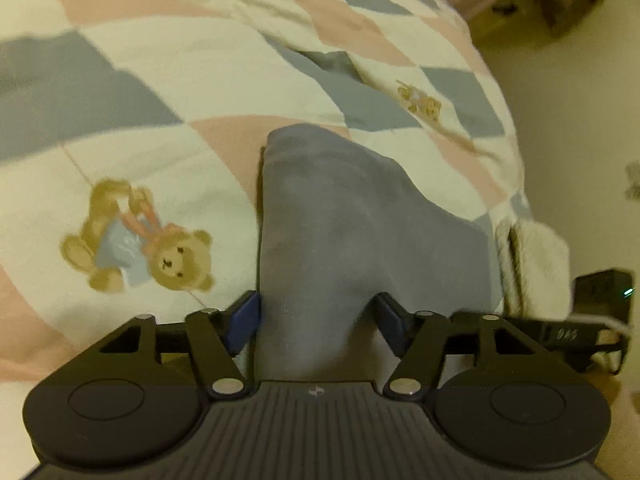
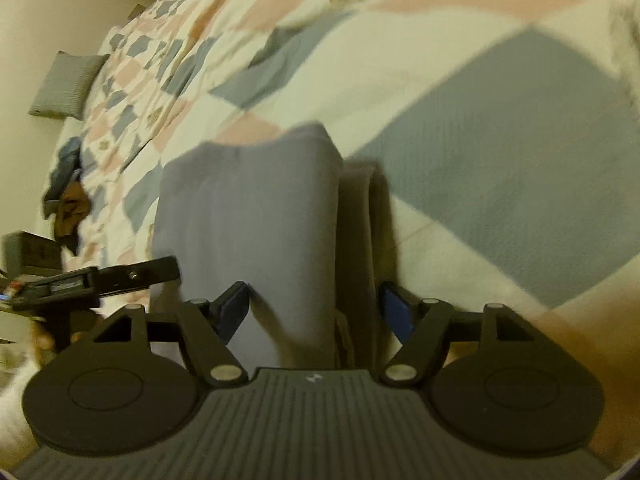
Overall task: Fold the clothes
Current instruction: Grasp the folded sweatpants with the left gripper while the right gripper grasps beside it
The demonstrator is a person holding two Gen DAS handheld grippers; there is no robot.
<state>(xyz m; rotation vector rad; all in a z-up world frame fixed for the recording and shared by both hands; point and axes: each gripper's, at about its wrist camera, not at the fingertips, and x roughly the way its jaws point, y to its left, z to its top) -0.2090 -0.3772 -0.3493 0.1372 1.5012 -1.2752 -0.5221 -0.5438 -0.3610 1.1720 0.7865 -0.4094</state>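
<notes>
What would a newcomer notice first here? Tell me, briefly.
The folded grey-blue garment fills the middle of both views, lying on a patchwork quilt between the open left gripper and the open right gripper. Next, the teddy bear print to the garment's left in the left wrist view.

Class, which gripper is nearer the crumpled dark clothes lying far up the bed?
Left. The left gripper lies toward the crumpled dark clothes; the right gripper is farther, over the folded grey garment.
</notes>
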